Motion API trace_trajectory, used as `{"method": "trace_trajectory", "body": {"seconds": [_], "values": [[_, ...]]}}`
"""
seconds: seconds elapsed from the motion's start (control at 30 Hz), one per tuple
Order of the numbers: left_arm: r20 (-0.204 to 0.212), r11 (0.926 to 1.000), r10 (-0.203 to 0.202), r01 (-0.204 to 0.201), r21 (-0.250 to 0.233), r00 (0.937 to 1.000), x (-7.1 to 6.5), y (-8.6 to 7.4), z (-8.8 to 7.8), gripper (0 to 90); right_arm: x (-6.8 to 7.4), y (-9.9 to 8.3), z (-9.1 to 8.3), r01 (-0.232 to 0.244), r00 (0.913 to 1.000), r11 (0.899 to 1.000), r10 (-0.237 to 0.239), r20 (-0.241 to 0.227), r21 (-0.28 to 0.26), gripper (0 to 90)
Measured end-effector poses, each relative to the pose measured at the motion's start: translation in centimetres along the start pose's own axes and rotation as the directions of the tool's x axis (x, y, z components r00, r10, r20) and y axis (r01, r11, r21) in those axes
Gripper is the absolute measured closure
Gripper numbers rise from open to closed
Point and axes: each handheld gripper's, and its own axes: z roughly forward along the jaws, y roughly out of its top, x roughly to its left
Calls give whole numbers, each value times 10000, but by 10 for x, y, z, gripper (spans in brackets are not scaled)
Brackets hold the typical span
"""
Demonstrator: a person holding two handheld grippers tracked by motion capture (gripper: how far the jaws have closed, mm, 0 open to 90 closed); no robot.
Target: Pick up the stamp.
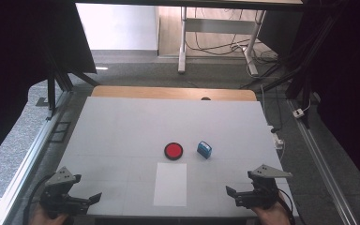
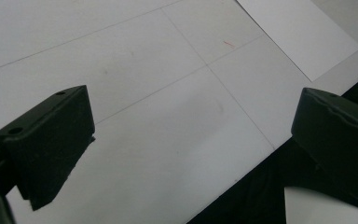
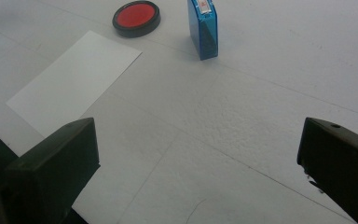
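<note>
nothing looks started yet — the left gripper [image 1: 75, 199] and right gripper [image 1: 243, 194] wait at the near corners, jaws wide apart and empty. the blue stamp [image 1: 204, 149] stands right of the red ink pad [image 1: 173, 151], both just beyond the untouched white sheet [image 1: 170, 184] — all the work seems left.

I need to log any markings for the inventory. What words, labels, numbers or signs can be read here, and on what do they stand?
No text can be read.
Blue stamp: a small white label with red on its top, too blurred to read.
Red ink pad: no lettering seen.
White sheet of paper: blank.
Table: only thin seam lines, no writing.
</note>
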Motion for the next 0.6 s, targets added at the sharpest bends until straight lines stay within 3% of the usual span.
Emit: {"method": "trace_trajectory", "body": {"seconds": [0.4,0.6], "values": [[-25,10000,-33,33,65,10000,0,0,0,0,2,1,1,277,9993,9996,-275,-256,96,0],[-1,9999,-87,87,64,10000,1,0,0,0,6,4,0,697,9970,9975,-700,-326,-122,0]]}}
